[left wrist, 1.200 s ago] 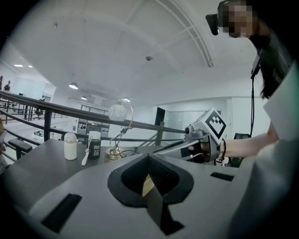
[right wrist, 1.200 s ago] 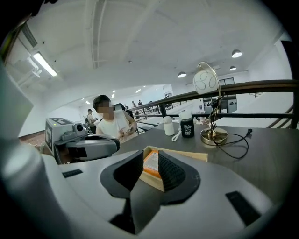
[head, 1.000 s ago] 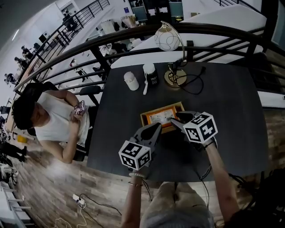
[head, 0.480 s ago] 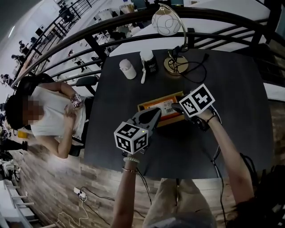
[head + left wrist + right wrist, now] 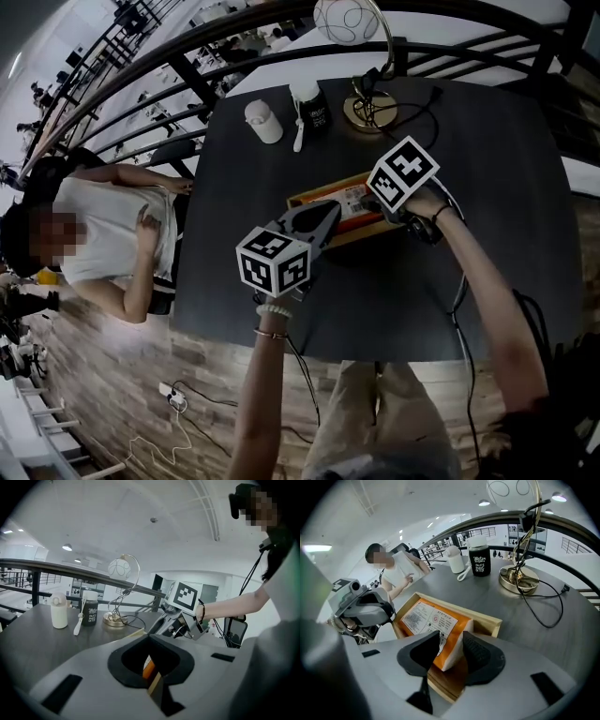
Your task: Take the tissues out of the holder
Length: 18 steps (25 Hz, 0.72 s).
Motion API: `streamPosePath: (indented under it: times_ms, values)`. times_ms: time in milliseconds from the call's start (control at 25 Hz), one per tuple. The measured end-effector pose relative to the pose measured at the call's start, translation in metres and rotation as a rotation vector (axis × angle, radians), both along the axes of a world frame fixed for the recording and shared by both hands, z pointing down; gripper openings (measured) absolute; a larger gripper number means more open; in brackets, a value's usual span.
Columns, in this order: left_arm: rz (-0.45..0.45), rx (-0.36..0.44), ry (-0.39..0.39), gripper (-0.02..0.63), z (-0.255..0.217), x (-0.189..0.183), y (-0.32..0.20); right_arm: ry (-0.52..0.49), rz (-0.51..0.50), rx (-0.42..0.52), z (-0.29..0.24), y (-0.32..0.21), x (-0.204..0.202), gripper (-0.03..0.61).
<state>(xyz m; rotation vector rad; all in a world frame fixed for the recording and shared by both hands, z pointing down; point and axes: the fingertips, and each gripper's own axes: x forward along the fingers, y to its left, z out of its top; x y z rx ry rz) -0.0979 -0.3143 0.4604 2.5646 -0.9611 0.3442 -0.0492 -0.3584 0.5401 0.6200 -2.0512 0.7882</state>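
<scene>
An orange and white tissue pack lies in a shallow wooden holder in the middle of the dark table. In the right gripper view, my right gripper stands wide open over the holder's near end. The pack's near corner lies between its pads. In the head view the pack shows between the two grippers, inside the holder. My left gripper is shut, its tips at the holder's left end; orange and wood show through the hole behind its tips. The right gripper covers the holder's right end.
At the table's far side stand a globe lamp with a brass base and a trailing cable, a black jar, a white spoon and a white bottle. A person sits at the table's left edge. A dark railing runs behind.
My right gripper has moved forward from beside the holder to over its right end and its jaws have spread around the pack's corner. The left gripper stays at the left end.
</scene>
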Motion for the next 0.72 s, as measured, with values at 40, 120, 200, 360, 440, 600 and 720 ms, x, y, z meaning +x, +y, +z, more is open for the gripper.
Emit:
streamPosePath:
  times_ms: [40, 120, 200, 360, 440, 600, 720]
  values:
    - [0.001, -0.003, 0.000, 0.008, 0.001, 0.000, -0.001, 0.002, 0.002, -0.008, 0.000, -0.002, 0.000, 0.143]
    - [0.001, -0.004, 0.002, 0.008, 0.001, -0.001, -0.001, -0.011, 0.014, -0.009, -0.003, -0.005, 0.002, 0.143]
    - [0.001, -0.003, 0.008, 0.008, 0.001, -0.002, -0.002, -0.032, 0.032, -0.005, -0.008, -0.009, 0.003, 0.143]
    - [0.000, -0.002, 0.007, 0.008, 0.001, -0.007, 0.002, 0.022, 0.016, -0.018, -0.001, -0.005, -0.001, 0.143]
    - [0.000, 0.001, 0.007, 0.008, 0.000, -0.006, 0.004, 0.063, 0.004, -0.026, 0.006, -0.003, -0.001, 0.143]
    - [-0.001, 0.014, -0.002, 0.008, 0.000, -0.007, 0.001, 0.047, 0.006, -0.018, 0.005, -0.007, -0.003, 0.099]
    - [0.000, 0.021, -0.001, 0.008, -0.002, -0.007, 0.004, -0.025, 0.042, 0.027, 0.000, -0.006, -0.004, 0.049]
